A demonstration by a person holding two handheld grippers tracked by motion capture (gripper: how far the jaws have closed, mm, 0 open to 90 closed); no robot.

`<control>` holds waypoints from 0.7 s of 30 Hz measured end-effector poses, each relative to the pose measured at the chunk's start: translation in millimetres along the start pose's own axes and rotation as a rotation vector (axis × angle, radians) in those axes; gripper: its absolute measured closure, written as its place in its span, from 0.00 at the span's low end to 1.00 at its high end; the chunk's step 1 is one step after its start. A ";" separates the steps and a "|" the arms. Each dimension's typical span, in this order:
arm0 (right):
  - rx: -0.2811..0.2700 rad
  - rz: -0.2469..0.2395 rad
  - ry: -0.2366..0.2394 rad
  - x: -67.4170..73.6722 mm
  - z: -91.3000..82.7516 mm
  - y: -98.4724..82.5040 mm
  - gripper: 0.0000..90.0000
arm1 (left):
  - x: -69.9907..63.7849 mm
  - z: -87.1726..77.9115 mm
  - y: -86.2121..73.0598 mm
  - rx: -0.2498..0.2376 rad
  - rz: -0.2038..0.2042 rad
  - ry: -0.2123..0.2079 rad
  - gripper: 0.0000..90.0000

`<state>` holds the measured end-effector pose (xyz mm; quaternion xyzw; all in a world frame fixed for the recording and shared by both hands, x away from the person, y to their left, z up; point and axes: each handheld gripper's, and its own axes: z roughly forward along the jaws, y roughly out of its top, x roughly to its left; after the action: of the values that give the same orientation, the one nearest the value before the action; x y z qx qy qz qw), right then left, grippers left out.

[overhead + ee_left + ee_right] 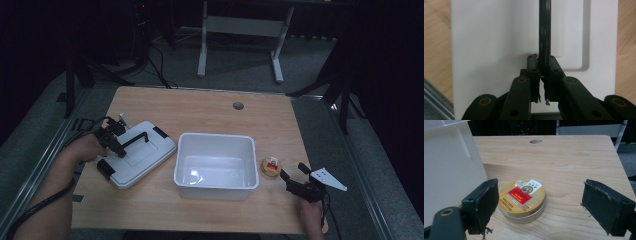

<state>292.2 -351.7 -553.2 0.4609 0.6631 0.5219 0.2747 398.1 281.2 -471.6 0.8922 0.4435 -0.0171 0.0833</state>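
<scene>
The left gripper (543,75) clamped the white plastic lid's black handle (545,32) to carry it; the right gripper (539,207), jaws apart, faced the round gold tin (522,200) for grasping.

White lid (137,160) with black handle (545,37); gold tin (522,199), red label.

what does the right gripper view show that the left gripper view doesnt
Right gripper view alone: the right tool open, its pads either side of a round gold tin with a red label, lying flat on the wooden table beside the wall of the white bin; a round hole in the tabletop farther off.

Left gripper view alone: the left tool shut on the black handle of the white lid.

Shared: the wooden table surface and white plastic.
</scene>
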 end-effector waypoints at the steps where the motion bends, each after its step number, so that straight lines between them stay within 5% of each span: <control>1: 0.000 0.000 0.000 0.0 0.0 0.0 0.15 | 0.0 0.0 0.0 0.000 0.000 0.000 0.92; 5: 0.000 0.001 0.000 0.0 0.0 0.0 0.15 | 2.3 11.1 -3.9 0.009 -0.002 -0.020 0.92; 6: 0.001 0.002 -0.001 0.1 0.1 0.1 0.15 | 4.0 20.3 -8.5 -0.002 0.006 -0.052 0.92; 11: 0.002 0.009 0.001 -0.5 0.3 0.1 0.15 | 6.0 20.2 -11.6 -0.035 0.015 -0.067 0.91; 16: 0.020 0.003 0.003 -0.9 2.0 1.0 0.15 | 3.3 20.0 -7.6 -0.047 0.047 -0.081 0.60; 21: 0.103 -0.025 0.038 -4.2 5.5 4.8 0.15 | 0.2 20.5 -3.3 -0.061 0.067 -0.077 0.36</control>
<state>300.3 -352.9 -550.8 0.4563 0.6999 0.4923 0.2442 396.5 280.0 -492.2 0.9023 0.4102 -0.0352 0.1279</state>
